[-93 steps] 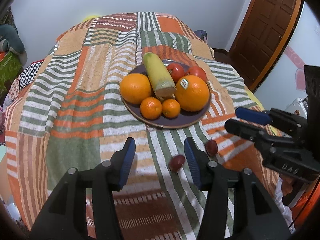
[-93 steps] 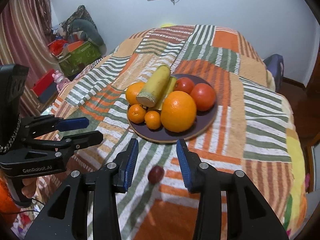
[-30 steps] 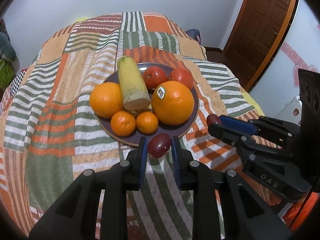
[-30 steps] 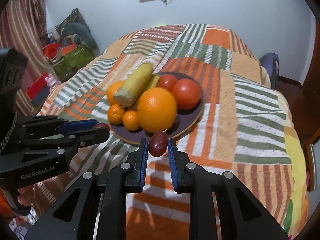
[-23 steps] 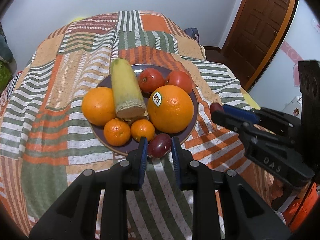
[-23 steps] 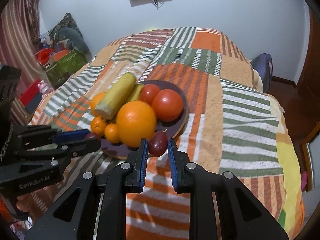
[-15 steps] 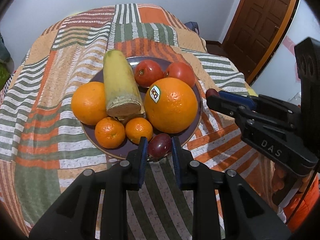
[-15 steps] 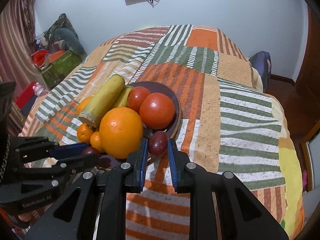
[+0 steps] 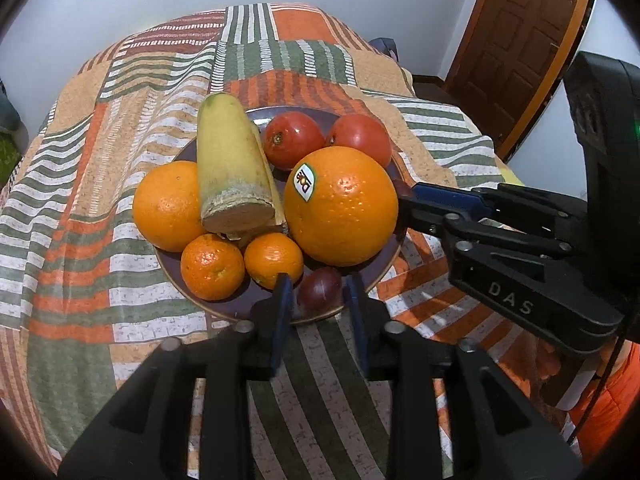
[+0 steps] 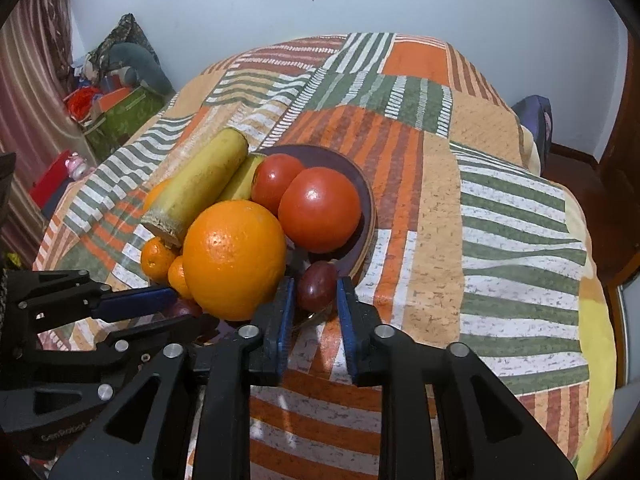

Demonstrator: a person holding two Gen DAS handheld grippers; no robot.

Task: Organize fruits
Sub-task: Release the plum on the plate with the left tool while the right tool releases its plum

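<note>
Patchwork striped quilt under dark round plate. Our left gripper jaws opening w/ smooth oval maroon plum between; right gripper nearly closed round 2nd plum, upright-ish.

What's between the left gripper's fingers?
A small dark-red fruit, sitting on the plate near its rim. The left gripper is opening its jaws, pads apparently clear of it. Left wrist view shows it.

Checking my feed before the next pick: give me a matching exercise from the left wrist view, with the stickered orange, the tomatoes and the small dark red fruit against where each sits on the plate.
Things:
1. stickered orange
2. tomatoes
3. dark red fruit

Places on the plate:
A. far edge
B. near rim
C. right side, midway

Pairs: 1-C, 2-A, 3-B
</note>
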